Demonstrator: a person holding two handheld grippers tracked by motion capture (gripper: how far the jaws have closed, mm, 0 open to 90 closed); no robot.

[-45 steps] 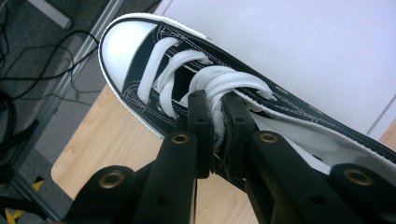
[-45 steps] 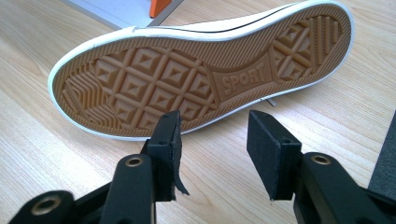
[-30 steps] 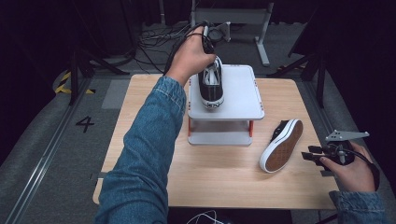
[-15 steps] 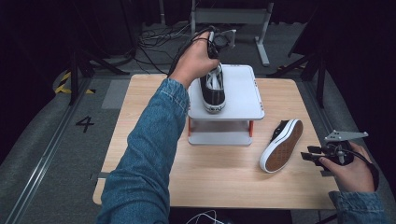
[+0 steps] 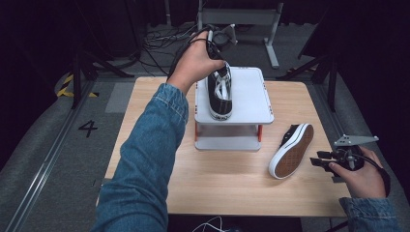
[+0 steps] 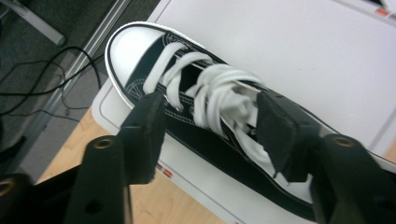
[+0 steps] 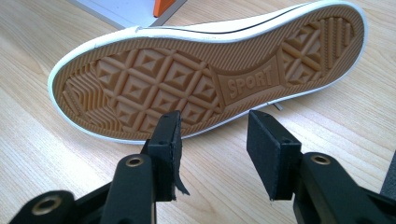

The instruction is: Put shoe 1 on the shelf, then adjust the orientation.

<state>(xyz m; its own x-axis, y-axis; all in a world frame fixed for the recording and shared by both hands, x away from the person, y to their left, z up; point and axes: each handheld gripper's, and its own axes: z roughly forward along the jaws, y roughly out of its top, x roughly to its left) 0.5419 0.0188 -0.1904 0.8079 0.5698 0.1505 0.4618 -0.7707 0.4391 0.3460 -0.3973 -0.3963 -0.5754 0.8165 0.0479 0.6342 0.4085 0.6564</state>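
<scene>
A black lace-up sneaker (image 5: 220,94) with white laces and a white toe cap (image 6: 128,49) stands upright on the top shelf of a white stand (image 5: 251,92). My left gripper (image 6: 210,121) hovers open over its laces, one jaw on each side, and is mostly hidden under the hand (image 5: 196,60) in the high view. The matching sneaker (image 5: 291,151) lies on its side on the wooden table (image 5: 232,188), its tan sole (image 7: 187,79) marked SPORT facing my right gripper (image 7: 212,140). That right gripper (image 5: 319,159) is open, just short of the sole.
The white stand has two shelves on orange posts (image 5: 259,133). Cables (image 5: 159,43) and a metal frame (image 5: 241,17) lie on the floor beyond the table. A floor marking "4" (image 5: 88,128) is on the left.
The left hand has shifted slightly over the sneaker on the stand. The sneaker sits a touch nearer the stand's front edge. The right gripper has stayed put.
</scene>
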